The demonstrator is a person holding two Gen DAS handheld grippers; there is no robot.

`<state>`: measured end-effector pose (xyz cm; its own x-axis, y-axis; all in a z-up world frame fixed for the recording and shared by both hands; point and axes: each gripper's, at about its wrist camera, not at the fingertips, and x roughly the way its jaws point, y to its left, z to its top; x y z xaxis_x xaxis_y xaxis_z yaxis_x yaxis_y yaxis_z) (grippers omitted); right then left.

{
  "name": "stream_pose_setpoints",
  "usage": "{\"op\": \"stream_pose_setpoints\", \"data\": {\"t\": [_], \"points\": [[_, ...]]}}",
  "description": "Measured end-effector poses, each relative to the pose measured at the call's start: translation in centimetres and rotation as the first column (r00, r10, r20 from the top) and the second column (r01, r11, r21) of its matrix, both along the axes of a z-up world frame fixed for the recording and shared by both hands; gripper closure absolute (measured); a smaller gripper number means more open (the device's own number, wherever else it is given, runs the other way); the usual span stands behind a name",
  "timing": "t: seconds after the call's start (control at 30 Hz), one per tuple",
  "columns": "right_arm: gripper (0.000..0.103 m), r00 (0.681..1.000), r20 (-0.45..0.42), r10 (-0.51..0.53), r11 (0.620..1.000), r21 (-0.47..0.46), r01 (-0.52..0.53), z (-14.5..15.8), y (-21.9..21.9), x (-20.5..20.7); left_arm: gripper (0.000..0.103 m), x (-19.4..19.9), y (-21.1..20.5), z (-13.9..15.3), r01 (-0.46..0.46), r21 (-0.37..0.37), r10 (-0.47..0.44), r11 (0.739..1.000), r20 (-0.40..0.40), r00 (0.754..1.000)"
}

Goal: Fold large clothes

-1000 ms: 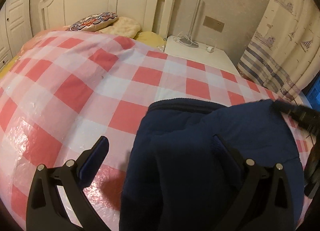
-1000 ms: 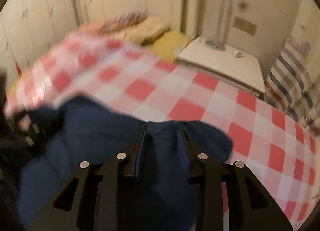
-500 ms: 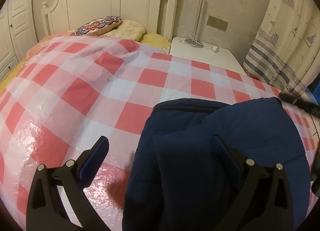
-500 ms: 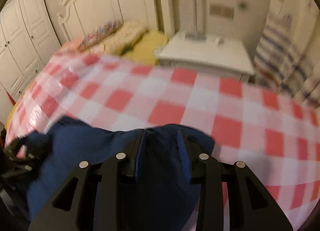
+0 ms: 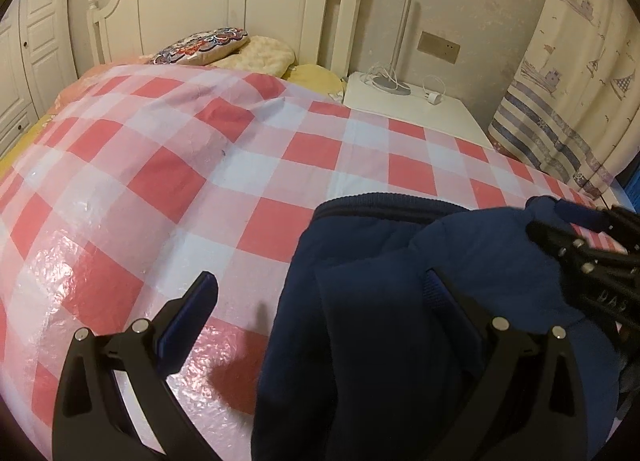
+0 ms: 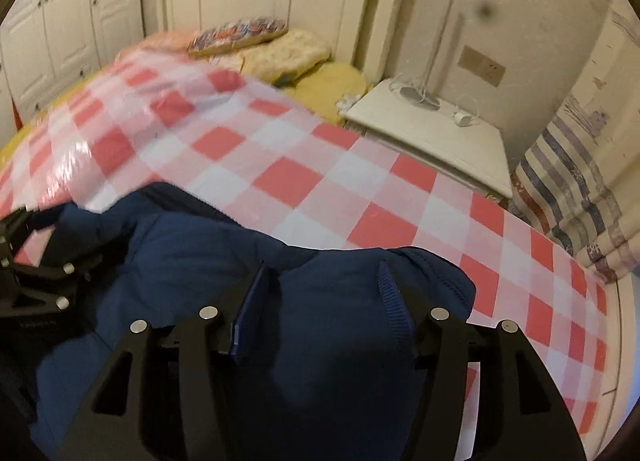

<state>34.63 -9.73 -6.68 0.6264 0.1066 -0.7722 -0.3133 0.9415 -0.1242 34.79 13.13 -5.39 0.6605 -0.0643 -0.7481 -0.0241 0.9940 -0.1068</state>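
One dark navy fleece garment (image 5: 400, 301), thick, bunched in soft folds, ribbed edge along its far side, lies at the near edge of the red-and-white checked plastic sheet (image 5: 180, 181) covering the bed. Two grippers: left gripper (image 5: 320, 303) spread wide, left pad over bare sheet, right finger on the garment, nothing pinched. Right gripper (image 6: 322, 301) jaws opening, navy fabric bulging between them, pads not clearly pressing it. Three pillows by the white headboard (image 5: 240, 1): one patterned (image 5: 200, 47), one cream (image 5: 260, 57), one yellow (image 5: 316, 75). One white nightstand (image 5: 416, 113). Right view alone shows the white wardrobe doors (image 6: 60, 29) well.
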Motion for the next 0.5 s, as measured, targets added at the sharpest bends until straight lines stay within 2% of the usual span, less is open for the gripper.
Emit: {"op": "stream_pose_setpoints", "data": {"t": [0.17, 0.23, 0.3, 0.37, 0.4, 0.47, 0.5], "points": [[0.044, 1.000, -0.025, 0.000, 1.000, -0.013, 0.000, -0.6, 0.1, 0.4, 0.002, -0.2, 0.1, -0.1, 0.001, 0.000, -0.001, 1.000, -0.008, 1.000], [0.043, 1.000, -0.011, -0.019, 1.000, -0.009, 0.019, 0.1, -0.1, -0.3, 0.002, -0.4, 0.1, -0.1, 0.000, -0.002, 0.000, 1.000, -0.008, 1.000], [0.042, 0.998, 0.034, -0.049, 0.998, 0.041, 0.047, 1.6, -0.6, -2.4, 0.002, -0.3, 0.1, -0.1, 0.000, -0.003, 0.000, 1.000, -0.009, 1.000], [0.027, 0.991, 0.107, -0.080, 0.990, 0.121, 0.066, 3.2, -1.1, -5.9, 0.002, -0.3, 0.1, -0.1, 0.000, -0.010, 0.000, 1.000, -0.011, 1.000], [0.024, 0.988, 0.133, -0.076, 0.988, 0.143, 0.057, 3.7, -1.0, -7.5, 0.002, -0.3, 0.1, -0.1, 0.000, -0.012, -0.001, 1.000, -0.012, 1.000], [0.019, 0.989, 0.145, -0.038, 0.992, 0.128, 0.020, 3.2, 0.1, -10.0, 0.002, -0.3, 0.1, -0.1, -0.001, -0.014, 0.001, 1.000, -0.013, 1.000], [0.019, 0.993, 0.115, -0.007, 0.996, 0.089, -0.003, 2.2, 1.1, -10.4, 0.002, -0.2, 0.1, -0.1, -0.001, -0.016, 0.000, 1.000, -0.013, 1.000]]}}
